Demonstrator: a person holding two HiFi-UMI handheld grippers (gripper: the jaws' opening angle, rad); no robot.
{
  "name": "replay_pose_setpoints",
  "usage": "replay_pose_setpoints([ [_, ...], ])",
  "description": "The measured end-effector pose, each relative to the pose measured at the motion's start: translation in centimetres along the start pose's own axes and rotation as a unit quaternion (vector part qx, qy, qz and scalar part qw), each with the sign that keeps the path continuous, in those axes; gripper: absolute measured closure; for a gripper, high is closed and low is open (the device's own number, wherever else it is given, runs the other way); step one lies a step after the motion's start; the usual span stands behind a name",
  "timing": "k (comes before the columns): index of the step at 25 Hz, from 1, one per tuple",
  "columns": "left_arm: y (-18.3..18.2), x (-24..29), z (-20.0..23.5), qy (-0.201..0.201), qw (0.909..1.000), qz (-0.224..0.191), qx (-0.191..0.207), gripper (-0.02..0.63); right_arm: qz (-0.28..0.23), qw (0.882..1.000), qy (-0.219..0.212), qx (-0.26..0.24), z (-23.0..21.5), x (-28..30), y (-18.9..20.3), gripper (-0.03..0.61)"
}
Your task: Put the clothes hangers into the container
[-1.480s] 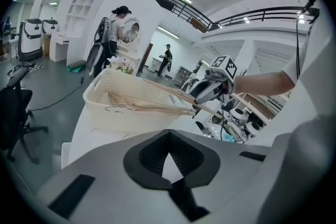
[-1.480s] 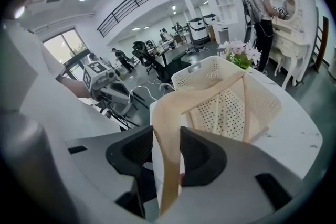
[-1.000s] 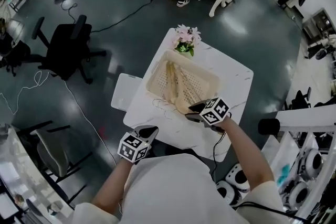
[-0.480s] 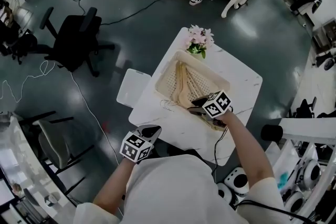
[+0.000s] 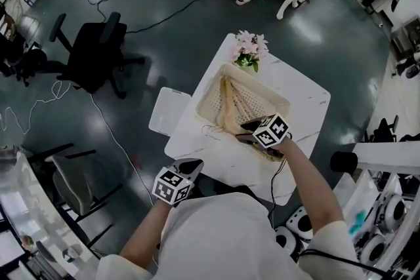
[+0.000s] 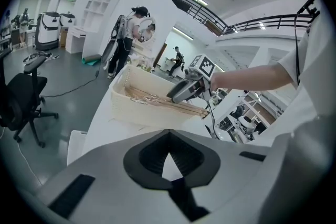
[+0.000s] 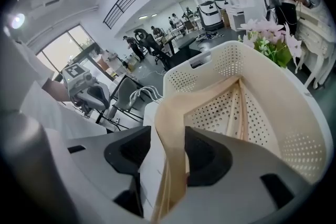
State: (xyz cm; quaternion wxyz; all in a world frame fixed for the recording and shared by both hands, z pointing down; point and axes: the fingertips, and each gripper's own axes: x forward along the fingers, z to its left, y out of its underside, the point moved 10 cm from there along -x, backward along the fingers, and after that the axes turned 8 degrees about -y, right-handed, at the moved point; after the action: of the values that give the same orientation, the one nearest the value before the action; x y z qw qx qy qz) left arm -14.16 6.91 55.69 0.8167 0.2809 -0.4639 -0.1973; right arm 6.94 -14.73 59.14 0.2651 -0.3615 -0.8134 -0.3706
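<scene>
A cream perforated basket (image 5: 209,90) stands on the white marble table (image 5: 303,108). Several wooden hangers (image 5: 230,107) lie in it, slanting over its near rim. My right gripper (image 5: 243,130) is at that rim. Its jaws have just been opening, and one pale hanger (image 7: 173,113) still runs between them into the basket (image 7: 296,97). My right gripper (image 7: 170,150) stands open around it. My left gripper (image 5: 190,166) hovers at the table's near edge, shut and empty, with its tips (image 6: 168,132) together. From the left gripper view the right gripper (image 6: 184,91) sits over the hangers (image 6: 157,100).
A pot of pink flowers (image 5: 249,49) stands behind the basket at the table's far corner. A white square stool (image 5: 167,113) is beside the table's left edge. A black office chair (image 5: 98,52) sits further left. People stand in the background.
My right gripper has slid a little toward the basket's near rim and slightly down, with the hanger in its jaws. My left gripper has stayed in place.
</scene>
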Motion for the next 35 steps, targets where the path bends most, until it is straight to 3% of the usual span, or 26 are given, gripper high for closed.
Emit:
replay_pose_setpoints([
  [7,0.2,-0.6,0.7,0.014,0.9998,0.004,0.014,0.606,-0.016,0.998,0.057,-0.018,1.6,-0.6,0.4,0.362],
  [14,0.6,-2.3,1.7,0.041,0.9982,0.017,0.039,0.606,-0.100,0.986,0.136,0.013,5.5,-2.4,1.7,0.368],
  [21,0.5,-3.4,1.9,0.089,0.9934,0.015,0.070,0.606,-0.216,0.957,0.187,0.054,12.0,-2.6,5.7,0.496],
  [25,-0.2,-3.4,0.8,0.107,0.9903,0.001,0.089,0.606,-0.263,0.939,0.207,0.077,15.5,-2.2,8.8,0.535],
  [35,-0.2,-4.0,-5.1,0.081,0.9921,-0.061,0.074,0.606,-0.386,0.890,0.212,0.120,23.2,-2.8,16.5,0.560],
])
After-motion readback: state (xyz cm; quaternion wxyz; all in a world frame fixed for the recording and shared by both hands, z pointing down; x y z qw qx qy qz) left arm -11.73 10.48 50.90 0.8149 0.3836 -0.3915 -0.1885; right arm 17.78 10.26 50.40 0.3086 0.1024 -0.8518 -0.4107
